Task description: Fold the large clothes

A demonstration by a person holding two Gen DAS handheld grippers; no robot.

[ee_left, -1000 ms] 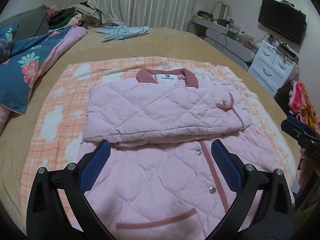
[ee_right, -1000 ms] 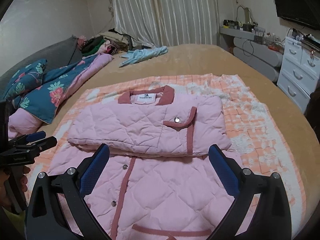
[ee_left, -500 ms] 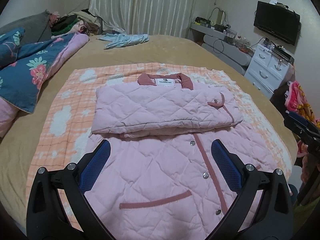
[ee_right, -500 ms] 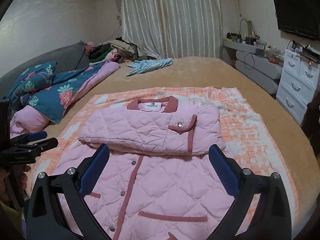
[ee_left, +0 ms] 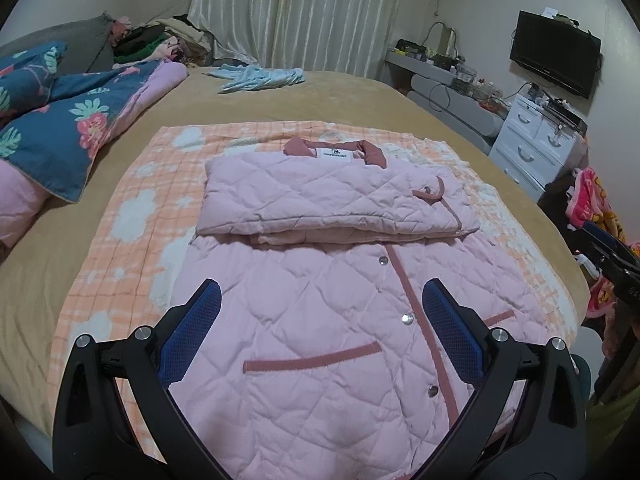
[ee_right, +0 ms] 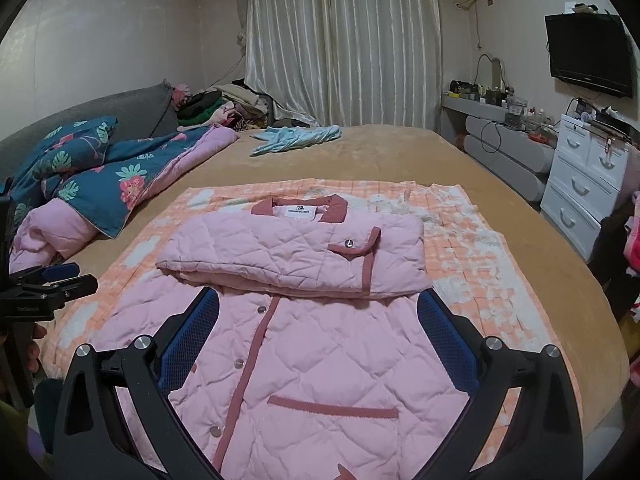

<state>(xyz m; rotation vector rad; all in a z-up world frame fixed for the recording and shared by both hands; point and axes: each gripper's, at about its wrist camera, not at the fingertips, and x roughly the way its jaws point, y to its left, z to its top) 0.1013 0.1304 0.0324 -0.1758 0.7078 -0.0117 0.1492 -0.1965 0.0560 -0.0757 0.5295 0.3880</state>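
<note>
A pink quilted jacket (ee_left: pixel 320 320) lies flat on an orange-and-white checked blanket (ee_left: pixel 132 216), which is spread over the tan bed (ee_left: pixel 280 100). The jacket's sleeves are folded across the chest into a thick band (ee_left: pixel 328 204) just below the dark-pink collar (ee_left: pixel 334 150); the lower half lies open toward the cameras, with a snap-button placket and 1 trimmed pocket line (ee_left: pixel 312 360) showing in the left wrist view.

The left gripper (ee_left: pixel 320 320) hangs above the jacket's lower half with its 2 blue-padded fingers (ee_left: pixel 192 336) spread wide and nothing between them. The right gripper (ee_right: pixel 318 336) hangs over the same part of the jacket from the other side, fingers (ee_right: pixel 448 344) equally wide apart and holding nothing. Neither gripper touches the cloth. In the right wrist view the left gripper appears at the left edge, past the blanket's border, with part of a hand (ee_right: pixel 32 352) below it.

Further back on the bed lie a blue floral quilt (ee_left: pixel 60 120) with a pink lining and a light-blue garment (ee_left: pixel 260 78) — both well apart from the jacket. Beyond them, a pile of clothes (ee_right: pixel 224 108) sits by the white curtain (ee_right: pixel 340 40). On the right stand a white dresser (ee_right: pixel 588 184) and a wall-mounted television (ee_right: pixel 588 52).
</note>
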